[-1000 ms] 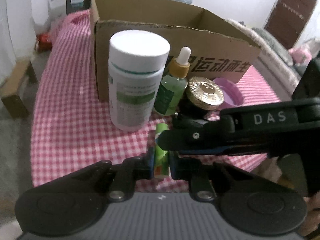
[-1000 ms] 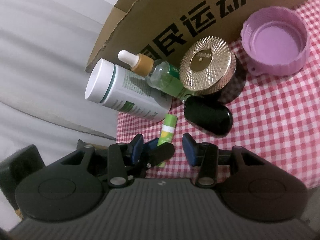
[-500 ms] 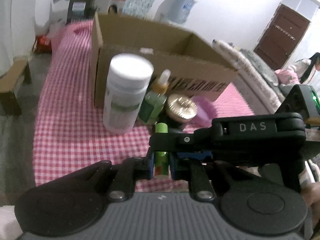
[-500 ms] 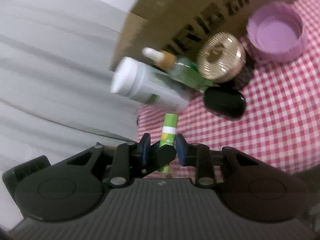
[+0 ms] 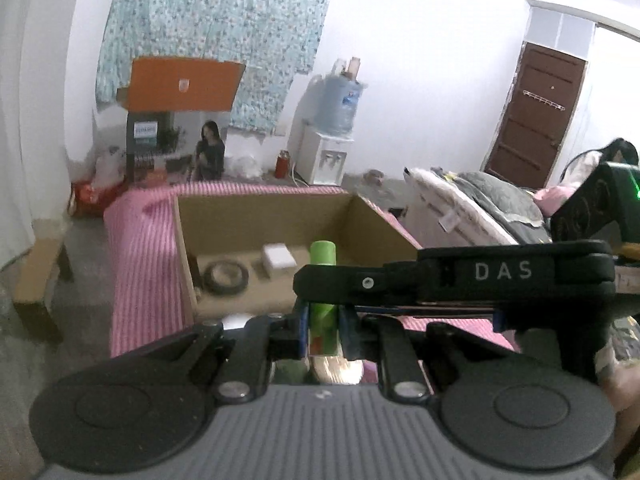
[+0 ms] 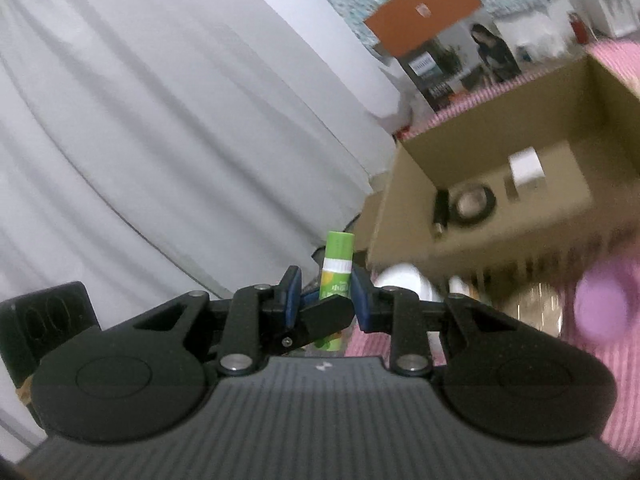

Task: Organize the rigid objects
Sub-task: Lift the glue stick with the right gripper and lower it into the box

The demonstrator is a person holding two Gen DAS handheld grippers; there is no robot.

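Glue stick [image 6: 339,248], green, upright and lifted clear of the bench [image 5: 140,260], clamped from two sides at once: left tongs [image 5: 323,332] pressed tight on its lower body, right tongs [image 6: 324,300] crossing in from the side, pads just closed in and pinching the stick below its white band. Beyond, open cardboard box [image 5: 264,200] on the pink checked cloth, with tape roll [image 5: 226,278] and white block [image 5: 279,256] on its floor.

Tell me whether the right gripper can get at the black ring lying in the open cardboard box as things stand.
Probably not yet: the right gripper is shut on the green glue stick, as is the left gripper. The box is open above the black ring.
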